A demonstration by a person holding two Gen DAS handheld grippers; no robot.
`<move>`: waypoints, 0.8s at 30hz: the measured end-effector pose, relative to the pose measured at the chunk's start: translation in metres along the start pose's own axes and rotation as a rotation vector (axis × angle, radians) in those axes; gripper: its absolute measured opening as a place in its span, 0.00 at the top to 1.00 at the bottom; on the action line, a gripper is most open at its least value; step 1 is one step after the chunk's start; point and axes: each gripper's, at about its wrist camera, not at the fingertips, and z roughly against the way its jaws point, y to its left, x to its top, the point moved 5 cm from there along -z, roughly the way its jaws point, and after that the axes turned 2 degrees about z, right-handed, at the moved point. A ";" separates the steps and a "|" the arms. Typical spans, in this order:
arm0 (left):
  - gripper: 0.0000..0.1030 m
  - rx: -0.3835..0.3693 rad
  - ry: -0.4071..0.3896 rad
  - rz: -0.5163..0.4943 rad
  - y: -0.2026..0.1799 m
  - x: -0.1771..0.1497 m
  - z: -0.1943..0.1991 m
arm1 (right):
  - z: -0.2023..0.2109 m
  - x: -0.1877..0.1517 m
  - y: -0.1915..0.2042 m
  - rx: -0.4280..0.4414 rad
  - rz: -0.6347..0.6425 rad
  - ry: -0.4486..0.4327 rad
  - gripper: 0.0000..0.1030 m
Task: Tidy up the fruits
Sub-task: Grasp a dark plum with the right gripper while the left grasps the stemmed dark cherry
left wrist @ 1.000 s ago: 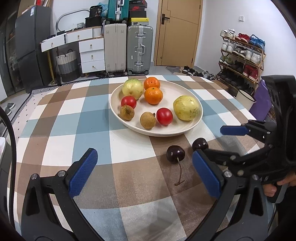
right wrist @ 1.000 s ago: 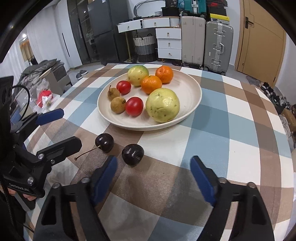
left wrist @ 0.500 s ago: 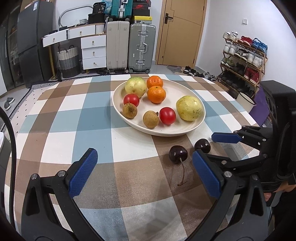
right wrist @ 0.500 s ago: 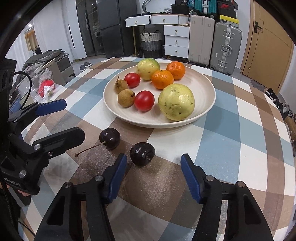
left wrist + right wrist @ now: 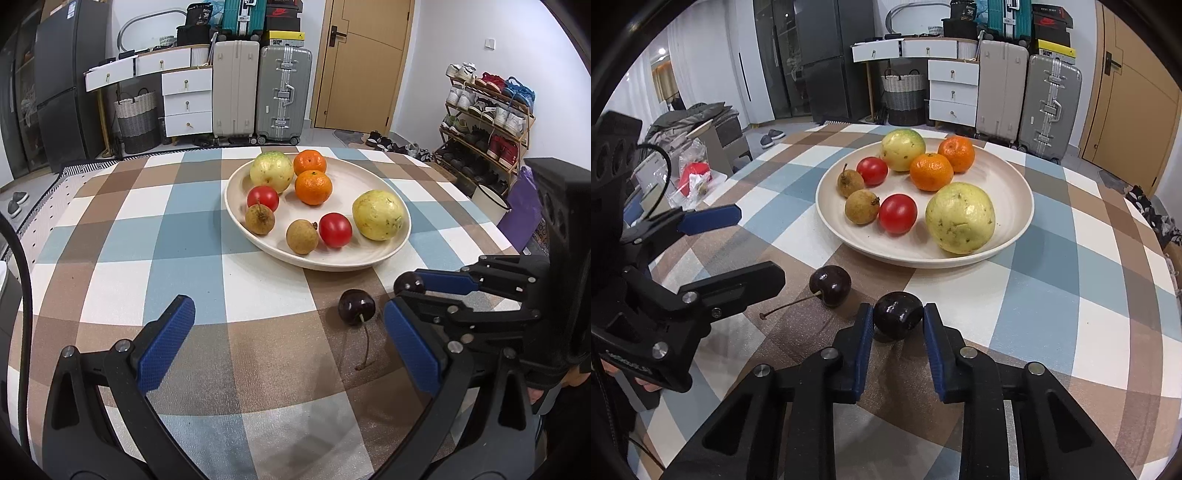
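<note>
Now: stemless cherry (image 5: 897, 319) between right jaws.

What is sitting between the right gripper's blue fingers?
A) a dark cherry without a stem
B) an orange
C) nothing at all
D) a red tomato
A: the right gripper has its fingers on both sides of the stemless dark cherry on the tablecloth; the oranges and tomatoes lie in the plate.
</note>
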 end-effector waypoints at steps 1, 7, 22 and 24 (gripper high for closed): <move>0.01 -0.001 0.001 0.001 0.000 0.000 -0.001 | 0.002 0.000 -0.001 0.003 -0.006 -0.007 0.73; 0.01 -0.012 0.033 -0.009 -0.004 -0.004 -0.006 | 0.017 0.003 -0.008 0.026 -0.054 -0.068 0.73; 0.33 -0.034 0.161 -0.066 -0.032 -0.008 -0.040 | 0.019 -0.002 -0.016 0.016 -0.094 -0.079 0.73; 0.39 -0.054 0.171 -0.072 -0.035 -0.008 -0.043 | 0.019 -0.002 -0.017 0.012 -0.098 -0.076 0.73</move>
